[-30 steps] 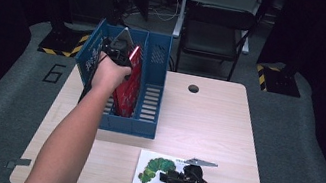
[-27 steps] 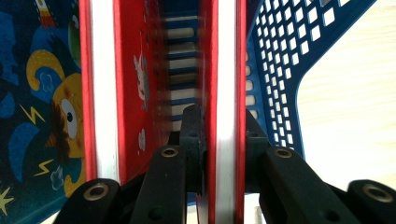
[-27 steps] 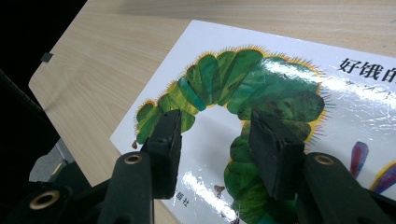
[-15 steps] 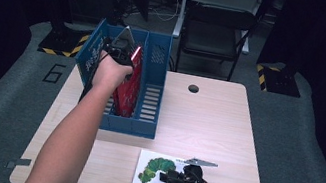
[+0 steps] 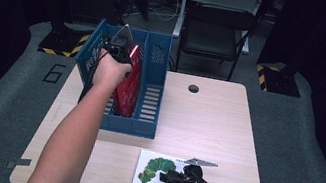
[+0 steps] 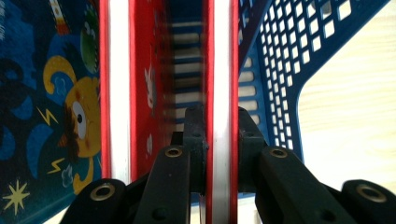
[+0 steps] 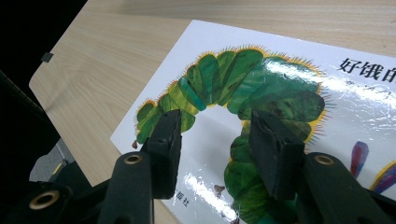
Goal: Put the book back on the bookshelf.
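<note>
Dark surroundings ring a pale wooden table (image 5: 206, 124) in the high view, with a black chair (image 5: 214, 32) behind its far edge. A blue slotted basket (image 5: 151, 89) stands on the table's far left part, and a red book (image 5: 129, 85) stands upright on edge inside it. The left gripper (image 5: 118, 49) sits at the top edge of that book, the person's forearm reaching up to it from the bottom. Near the front edge lies a white caterpillar book (image 5: 152, 171) flat on the wood, and the right gripper (image 5: 171, 178) rests over its right part. From the left gripper view, the black jaws have just been closing and now clamp a red-and-white book edge (image 6: 220, 70), with a blue illustrated book (image 6: 51, 102) to the left and the basket's perforated wall (image 6: 289, 60) to the right. From the right gripper view, the jaws stand apart above the glossy cover (image 7: 280, 84), holding nothing, their tips over the green caterpillar (image 7: 243, 79).
</note>
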Motion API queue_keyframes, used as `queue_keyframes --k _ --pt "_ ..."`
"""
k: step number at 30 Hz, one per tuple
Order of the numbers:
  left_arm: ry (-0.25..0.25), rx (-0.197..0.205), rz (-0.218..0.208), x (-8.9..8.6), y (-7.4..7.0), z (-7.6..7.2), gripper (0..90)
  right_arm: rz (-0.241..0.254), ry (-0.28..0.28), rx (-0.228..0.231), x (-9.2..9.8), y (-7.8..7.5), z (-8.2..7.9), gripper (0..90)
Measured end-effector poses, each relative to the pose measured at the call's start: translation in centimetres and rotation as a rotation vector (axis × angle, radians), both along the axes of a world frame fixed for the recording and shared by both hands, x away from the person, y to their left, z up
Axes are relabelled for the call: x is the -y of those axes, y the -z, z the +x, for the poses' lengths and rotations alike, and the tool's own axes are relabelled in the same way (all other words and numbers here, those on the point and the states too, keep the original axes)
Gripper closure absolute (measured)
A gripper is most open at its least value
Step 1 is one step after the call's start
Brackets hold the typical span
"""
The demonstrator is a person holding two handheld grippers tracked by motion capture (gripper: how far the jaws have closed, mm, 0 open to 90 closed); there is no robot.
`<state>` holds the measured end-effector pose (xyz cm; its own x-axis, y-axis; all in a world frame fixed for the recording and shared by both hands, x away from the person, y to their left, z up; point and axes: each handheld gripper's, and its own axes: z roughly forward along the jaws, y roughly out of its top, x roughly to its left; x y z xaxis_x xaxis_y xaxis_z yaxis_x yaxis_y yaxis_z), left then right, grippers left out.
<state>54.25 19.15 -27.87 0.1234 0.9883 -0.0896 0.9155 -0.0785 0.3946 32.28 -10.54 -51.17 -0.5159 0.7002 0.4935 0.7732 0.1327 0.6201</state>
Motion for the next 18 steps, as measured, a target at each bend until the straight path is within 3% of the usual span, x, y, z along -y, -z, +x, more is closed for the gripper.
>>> queue_keyframes --k 5,11,12,18 --pt "-0.017 0.008 -0.007 -0.26 -0.19 0.26 79.5 -0.004 -0.002 -0.002 0.02 -0.03 -0.07 54.0" --pt "-0.050 0.025 0.015 -0.48 -0.32 0.73 79.5 -0.002 -0.005 -0.004 0.08 -0.02 -0.07 54.0" --pt "-0.068 0.036 0.001 -0.68 -0.19 0.87 79.5 0.000 -0.005 -0.004 0.09 -0.02 -0.06 54.0" --pt "-0.075 0.046 0.004 -0.70 -0.13 0.95 79.4 -0.001 -0.006 -0.005 0.10 -0.02 -0.04 54.1"
